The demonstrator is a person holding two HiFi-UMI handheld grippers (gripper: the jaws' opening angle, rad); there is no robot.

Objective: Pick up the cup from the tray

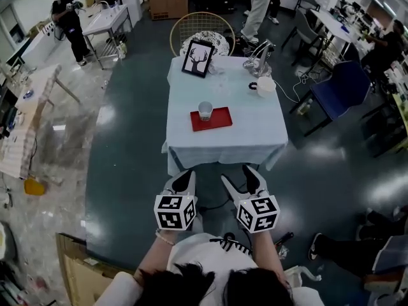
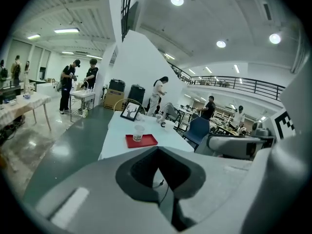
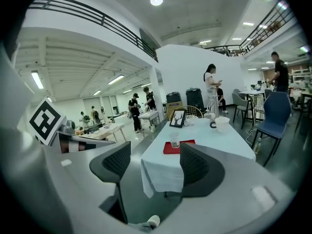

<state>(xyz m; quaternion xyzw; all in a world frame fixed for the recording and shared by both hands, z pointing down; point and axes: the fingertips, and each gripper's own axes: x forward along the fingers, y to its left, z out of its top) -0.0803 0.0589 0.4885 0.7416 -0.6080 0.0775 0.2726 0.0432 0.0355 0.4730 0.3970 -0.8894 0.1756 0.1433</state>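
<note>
Across open dark floor from both claws stands the tabletop, its near edge facing them. Its red tray carries the upright cup, toward the tray's left end. Only their own views settle the claws: left claw pressed together, right claw spread, both empty.

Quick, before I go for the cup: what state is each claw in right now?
Left claw: closed, nothing between its jaws.
Right claw: open, empty.
</note>
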